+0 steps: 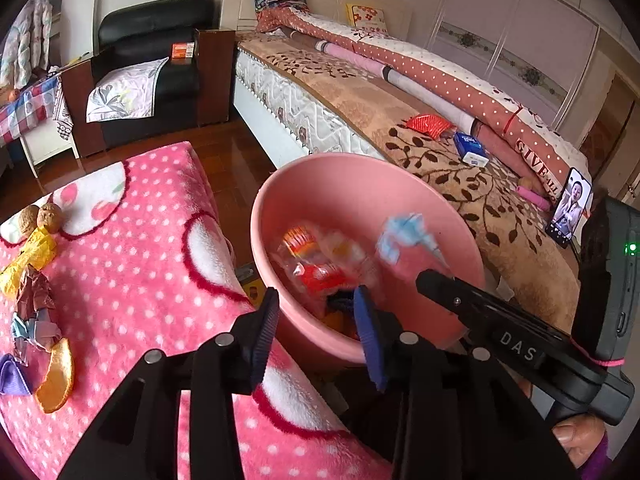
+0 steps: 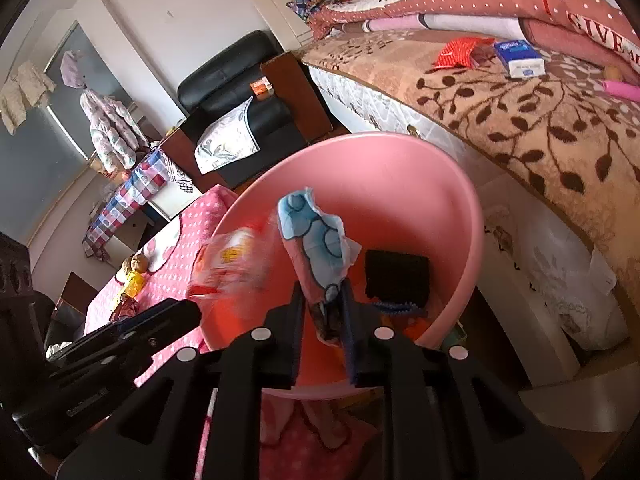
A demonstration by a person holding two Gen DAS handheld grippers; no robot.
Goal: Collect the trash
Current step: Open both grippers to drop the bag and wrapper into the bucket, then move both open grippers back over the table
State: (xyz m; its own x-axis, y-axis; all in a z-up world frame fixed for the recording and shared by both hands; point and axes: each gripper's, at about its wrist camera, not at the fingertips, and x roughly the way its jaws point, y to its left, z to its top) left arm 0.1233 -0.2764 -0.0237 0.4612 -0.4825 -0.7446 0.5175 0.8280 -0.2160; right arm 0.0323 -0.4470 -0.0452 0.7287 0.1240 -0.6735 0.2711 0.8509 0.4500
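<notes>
Two grippers meet over a pink basin (image 1: 360, 184) that stands between a pink polka-dot blanket (image 1: 132, 264) and a bed with a brown leaf-patterned cover (image 1: 472, 168). From the left wrist view, the left gripper (image 1: 316, 320) hangs above the near rim with its jaws apart and nothing between them; below it, inside the basin, lies a blurred red-and-white wrapper (image 1: 316, 264) among other scraps. From the right wrist view, the right gripper (image 2: 322, 312) has its jaws clamped on a crumpled blue-and-white wrapper (image 2: 316, 236), which stands up from the fingers over the basin's hollow. A black square object (image 2: 396, 276) rests on the basin floor just beside it. More trash waits on the blanket, well apart from the basin: a yellow wrapper (image 1: 32, 252), a crumpled brownish wrapper (image 1: 34, 292), an orange peel-like piece (image 1: 56, 376) and a purple scrap (image 1: 12, 374), with two walnuts (image 1: 40, 220) near the yellow one. On the bed lie a red packet (image 1: 430, 125), a blue tissue pack (image 1: 471, 149) and a phone (image 1: 570, 212) propped upright with its screen lit.
</notes>
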